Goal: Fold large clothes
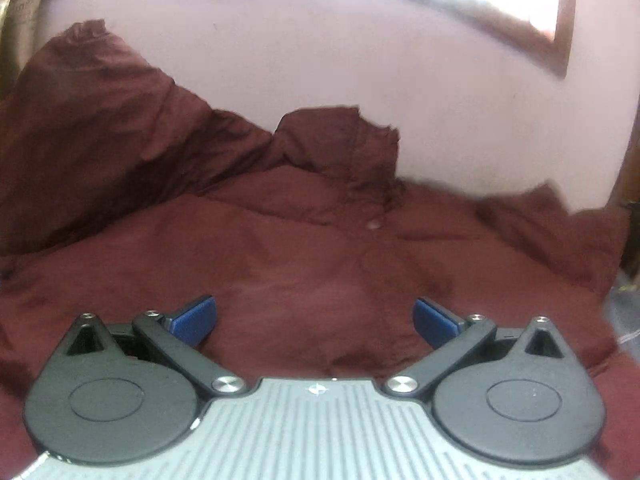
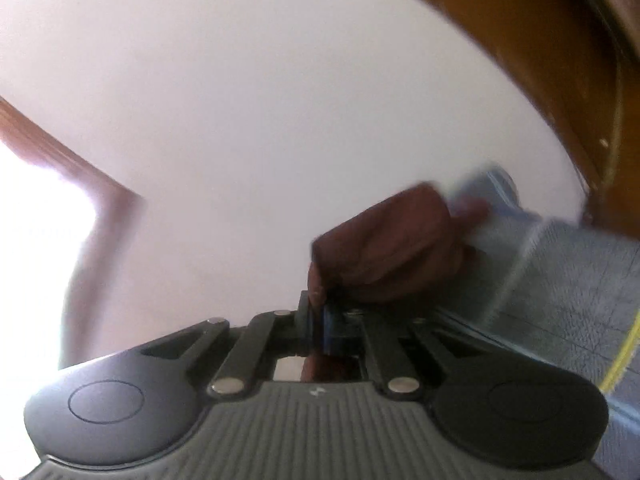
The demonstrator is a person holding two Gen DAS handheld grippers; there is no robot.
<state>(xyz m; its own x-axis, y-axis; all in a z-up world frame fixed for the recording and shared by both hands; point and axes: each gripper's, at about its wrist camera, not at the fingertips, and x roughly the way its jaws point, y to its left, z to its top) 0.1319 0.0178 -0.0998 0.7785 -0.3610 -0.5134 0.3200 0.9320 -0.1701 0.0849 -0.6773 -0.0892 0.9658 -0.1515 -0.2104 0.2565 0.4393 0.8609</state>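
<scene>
Left wrist view: my left gripper (image 1: 315, 320) is wide open over the crumpled dark-red shirt (image 1: 280, 248) (soft, wrinkly). My right gripper (image 2: 316, 326) pinches a bunched shirt corner (image 2: 384, 248) tight, lifted up.

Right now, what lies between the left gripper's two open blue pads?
Only the maroon garment: in the left wrist view the left gripper is open over it, cloth filling the gap between its pads, nothing pinched.

text: none legible | left gripper (image 1: 315, 317) body: small logo mark, unreadable | right gripper (image 2: 316, 320) body: same mark, blurred
</scene>
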